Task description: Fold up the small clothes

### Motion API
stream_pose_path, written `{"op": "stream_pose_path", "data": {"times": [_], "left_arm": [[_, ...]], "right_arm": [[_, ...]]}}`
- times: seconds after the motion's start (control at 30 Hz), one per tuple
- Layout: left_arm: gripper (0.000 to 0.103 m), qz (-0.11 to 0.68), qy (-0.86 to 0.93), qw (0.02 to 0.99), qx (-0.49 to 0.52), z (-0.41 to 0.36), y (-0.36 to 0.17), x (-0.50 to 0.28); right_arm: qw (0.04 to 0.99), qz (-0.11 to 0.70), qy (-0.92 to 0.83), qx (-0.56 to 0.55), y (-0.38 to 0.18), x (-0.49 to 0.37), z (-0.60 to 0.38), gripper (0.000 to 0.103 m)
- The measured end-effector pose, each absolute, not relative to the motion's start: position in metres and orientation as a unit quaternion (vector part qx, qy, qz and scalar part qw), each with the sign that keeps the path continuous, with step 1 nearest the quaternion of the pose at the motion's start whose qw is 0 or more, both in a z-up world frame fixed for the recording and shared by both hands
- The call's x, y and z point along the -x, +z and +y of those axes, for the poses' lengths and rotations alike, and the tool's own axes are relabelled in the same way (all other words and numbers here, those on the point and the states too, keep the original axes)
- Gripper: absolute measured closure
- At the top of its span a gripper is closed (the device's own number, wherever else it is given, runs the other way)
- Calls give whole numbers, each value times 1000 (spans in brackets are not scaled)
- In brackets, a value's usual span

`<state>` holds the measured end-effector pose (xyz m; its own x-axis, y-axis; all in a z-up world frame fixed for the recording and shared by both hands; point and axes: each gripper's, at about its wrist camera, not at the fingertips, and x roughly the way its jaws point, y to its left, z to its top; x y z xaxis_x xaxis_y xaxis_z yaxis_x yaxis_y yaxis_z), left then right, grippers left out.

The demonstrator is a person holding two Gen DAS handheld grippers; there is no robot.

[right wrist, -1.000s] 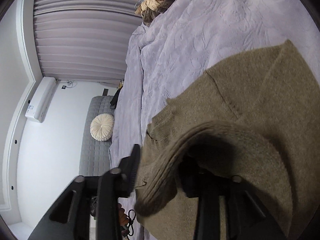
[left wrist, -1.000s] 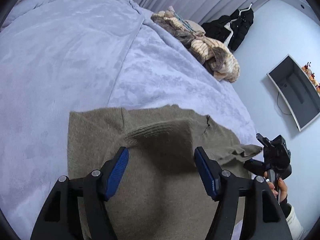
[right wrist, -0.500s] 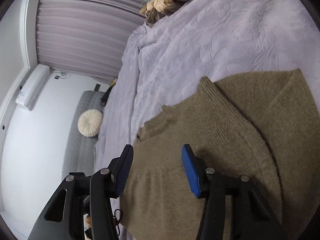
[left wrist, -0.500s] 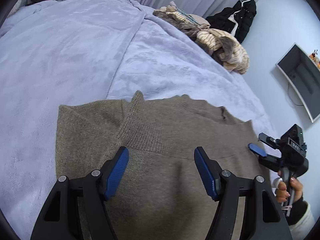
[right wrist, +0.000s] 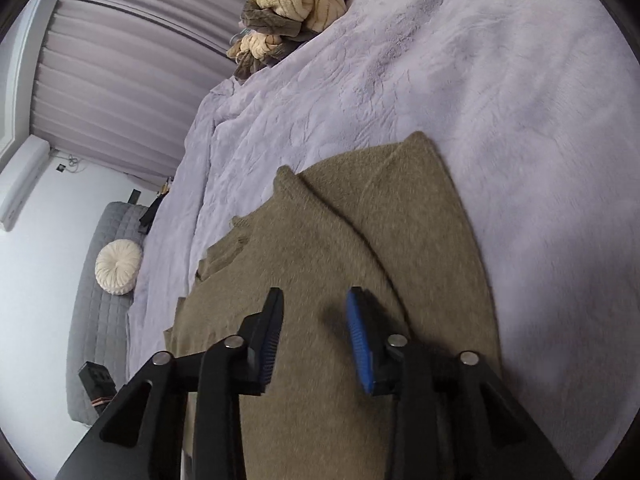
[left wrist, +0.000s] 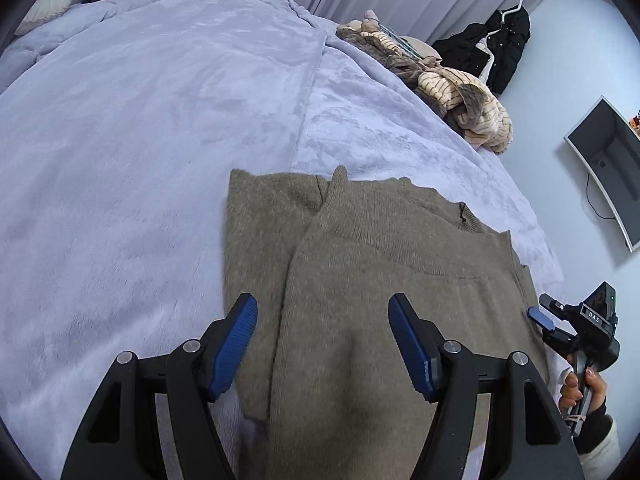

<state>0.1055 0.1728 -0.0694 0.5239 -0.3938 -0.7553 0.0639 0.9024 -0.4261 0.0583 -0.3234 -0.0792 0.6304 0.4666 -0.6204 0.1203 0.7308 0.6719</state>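
While both grippers hover with jaws apart, left gripper (left wrist: 323,344) and right gripper (right wrist: 314,340) grasp nothing; the folded sweater (left wrist: 384,280) lies flat beneath them on the blanket (left wrist: 140,120). Farther off: clothes pile (left wrist: 452,88), black coat (left wrist: 492,52), curtains (right wrist: 120,72), monitor (left wrist: 608,168).

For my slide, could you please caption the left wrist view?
Open left tool above a folded sweater on the bed.

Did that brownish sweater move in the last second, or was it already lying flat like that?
Yes. The olive knit sweater was draped over the right gripper a second ago; now it has dropped flat onto the lavender blanket, and the gripper stands open above it.
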Motion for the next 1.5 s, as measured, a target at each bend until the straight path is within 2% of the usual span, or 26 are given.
{"op": "stream_pose_path", "data": {"times": [0.07, 0.17, 0.3, 0.43, 0.53, 0.57, 0.6, 0.63, 0.67, 0.7, 0.83, 0.97, 1.07, 1.17, 1.33, 1.37, 1.4, 1.43, 1.47, 1.5], "left_arm": [[34, 476, -144, 848, 184, 179, -70, -87], [34, 488, -158, 835, 197, 183, -76, -62], [34, 502, -173, 823, 202, 180, -88, -37], [34, 518, -172, 812, 206, 179, -101, -24], [34, 522, -167, 804, 232, 185, -111, -24], [45, 522, -163, 802, 242, 187, -113, -24], [59, 521, -158, 803, 242, 187, -113, -25], [83, 525, -155, 803, 234, 186, -113, -25], [83, 527, -155, 804, 230, 186, -111, -25], [84, 520, -157, 808, 229, 186, -108, -22], [85, 514, -149, 826, 175, 182, -101, -11], [85, 525, -140, 824, 163, 187, -117, -5], [85, 519, -132, 826, 179, 196, -113, 1], [85, 508, -133, 831, 186, 205, -103, 8], [85, 470, -132, 852, 189, 211, -74, 7], [85, 465, -133, 855, 189, 210, -69, 4], [85, 460, -133, 858, 186, 208, -65, 0], [85, 457, -130, 861, 181, 205, -62, -5], [85, 457, -128, 863, 176, 201, -59, -11], [85, 456, -130, 863, 174, 197, -58, -16]], "right_arm": [[819, 415, 139, -370, -79, -35, -314, 56], [796, 425, 188, -387, -85, -5, -287, 45], [755, 466, 241, -393, -107, 32, -240, 38], [728, 498, 241, -405, -136, 41, -200, 37], [731, 491, 218, -420, -144, 28, -190, 37], [729, 483, 212, -436, -145, 22, -189, 37], [728, 477, 205, -448, -146, 16, -190, 38], [728, 471, 199, -457, -145, 10, -190, 44], [733, 468, 192, -454, -144, 6, -189, 75], [741, 471, 185, -441, -140, 3, -187, 95], [782, 469, 177, -370, -117, 15, -174, 95], [783, 506, 139, -334, -142, 22, -183, 95], [774, 507, 142, -352, -147, 28, -189, 95], [796, 504, 149, -300, -124, 40, -192, 91], [858, 438, 100, -249, -72, 65, -234, 91], [868, 422, 78, -251, -64, 66, -246, 84], [873, 414, 55, -253, -59, 66, -260, 60], [876, 409, 30, -254, -57, 64, -272, 46], [879, 403, 12, -255, -56, 62, -284, 35], [880, 402, -1, -253, -56, 58, -292, 35]]}}
